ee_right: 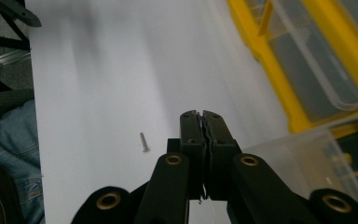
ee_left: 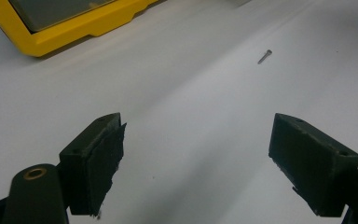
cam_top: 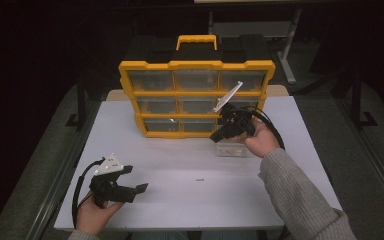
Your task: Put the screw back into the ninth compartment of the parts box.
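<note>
Our right tool [cam_top: 219, 134], jaws pressed together and empty, hovers above the clear drawer [cam_top: 228, 149]; our left tool [cam_top: 132, 181] gapes, and the loose screw [cam_top: 199, 179] could roll off the desk [cam_top: 180, 200].

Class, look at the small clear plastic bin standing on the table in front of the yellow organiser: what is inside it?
The clear bin, under the shut right gripper, holds a few small screw-like parts near its right end. The gripper's arms cover its near wall, so a count is not possible.
</note>
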A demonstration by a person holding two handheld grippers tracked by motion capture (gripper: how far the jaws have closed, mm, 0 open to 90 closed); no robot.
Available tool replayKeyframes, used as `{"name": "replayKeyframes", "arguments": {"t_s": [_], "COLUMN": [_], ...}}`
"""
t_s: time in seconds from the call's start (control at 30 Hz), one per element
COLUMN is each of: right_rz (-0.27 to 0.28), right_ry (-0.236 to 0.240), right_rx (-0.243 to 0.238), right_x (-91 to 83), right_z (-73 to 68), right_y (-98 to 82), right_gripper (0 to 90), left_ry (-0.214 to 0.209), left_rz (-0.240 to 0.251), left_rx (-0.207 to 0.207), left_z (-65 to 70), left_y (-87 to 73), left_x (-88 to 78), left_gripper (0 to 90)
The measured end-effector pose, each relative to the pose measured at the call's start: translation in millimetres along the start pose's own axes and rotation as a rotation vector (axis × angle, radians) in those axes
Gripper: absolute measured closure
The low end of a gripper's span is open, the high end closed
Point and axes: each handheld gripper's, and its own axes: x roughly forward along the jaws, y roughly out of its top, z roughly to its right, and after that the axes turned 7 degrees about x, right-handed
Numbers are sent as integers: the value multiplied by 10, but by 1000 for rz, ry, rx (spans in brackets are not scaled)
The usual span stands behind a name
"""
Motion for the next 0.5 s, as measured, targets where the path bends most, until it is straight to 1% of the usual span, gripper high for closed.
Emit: {"name": "replayKeyframes", "arguments": {"t_s": [0.1,0.23,0.27,0.43,0.47,0.5], "right_rz": [7,11,18,23,23,24], "right_ry": [-15,-29,-40,-61,-68,-71], "right_rx": [15,19,30,44,40,51], "right_x": [-88,-161,-217,-323,-346,-368], "right_z": [37,77,105,174,190,197], "right_y": [-5,-21,-35,-62,-70,-77], "right_gripper": [871,871,871,871,870,870], "left_ry": [2,2,2,2,4,4], "left_rz": [0,4,6,-3,5,2], "left_rx": [2,-3,-3,9,-2,2], "left_z": [0,2,3,-6,-1,-7], "left_y": [1,2,1,5,4,3], "left_x": [-3,1,5,-1,1,-4], "left_gripper": [175,175,176,175,176,176]}}
